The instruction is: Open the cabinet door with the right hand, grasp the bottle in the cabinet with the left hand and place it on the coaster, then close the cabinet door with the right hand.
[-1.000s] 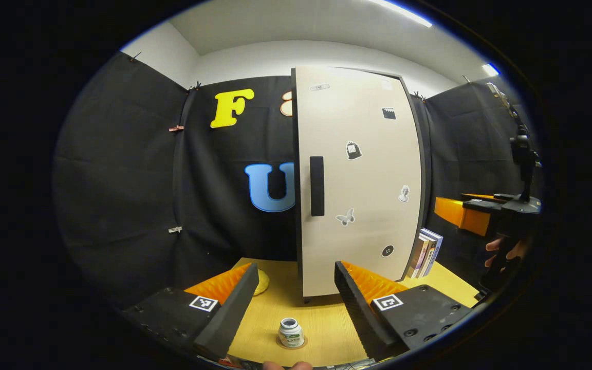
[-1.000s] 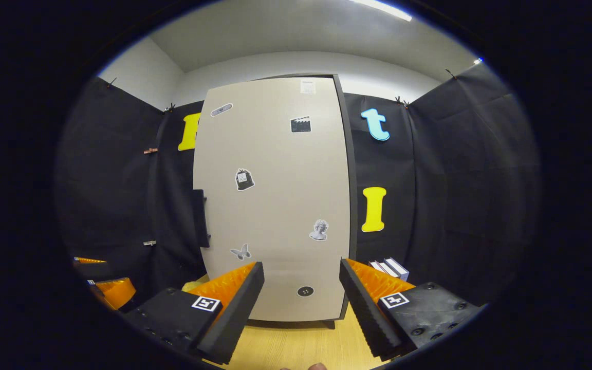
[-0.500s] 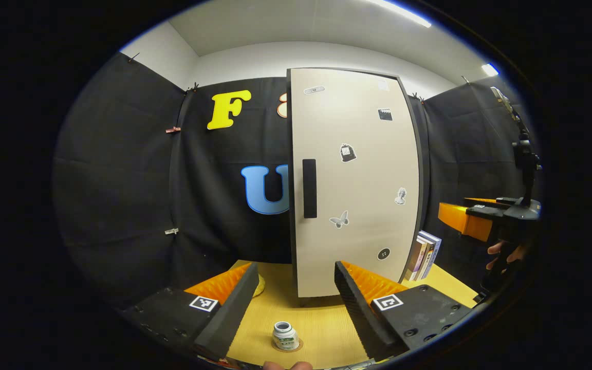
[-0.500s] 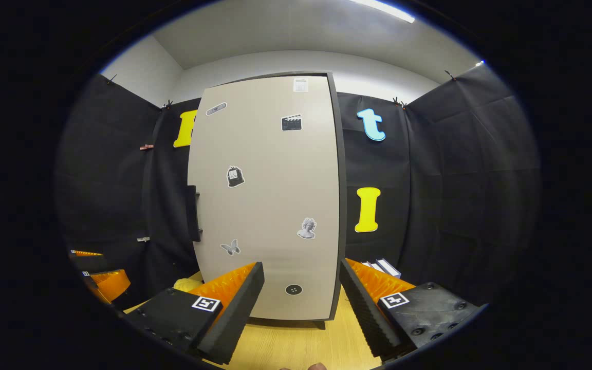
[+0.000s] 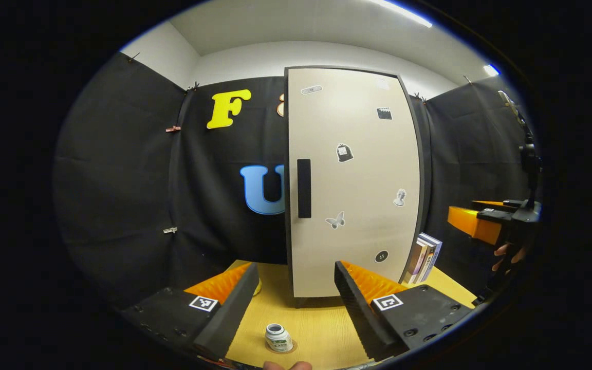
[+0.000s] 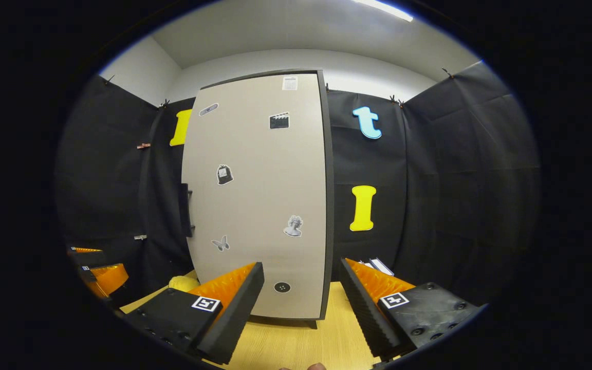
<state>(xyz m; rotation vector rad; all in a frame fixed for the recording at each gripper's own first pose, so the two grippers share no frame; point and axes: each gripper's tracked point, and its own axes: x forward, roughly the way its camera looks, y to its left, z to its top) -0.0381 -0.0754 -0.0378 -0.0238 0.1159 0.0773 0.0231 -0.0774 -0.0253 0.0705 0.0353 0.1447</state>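
A small white bottle (image 5: 278,338) stands on a round coaster (image 5: 291,348) on the wooden table, just in front of my left gripper (image 5: 294,304), which is open with nothing between its fingers. Behind it stands the beige cabinet (image 5: 352,180) with its door flush and a dark vertical handle (image 5: 303,188) at its left edge. In the right gripper view the same cabinet door (image 6: 260,195) faces me, and my right gripper (image 6: 301,304) is open and apart from it. The right gripper, held by a hand (image 5: 506,254), also appears at the far right of the left gripper view.
Several books (image 5: 424,256) lean beside the cabinet on its right. A yellow object (image 6: 183,282) lies on the table left of the cabinet. The wooden table (image 5: 321,324) stretches in front of the cabinet. Black cloth walls close the booth.
Both grippers have drawn back a little from the cabinet, which sits slightly farther off and more to the left in both views. The bottle stays on the coaster.
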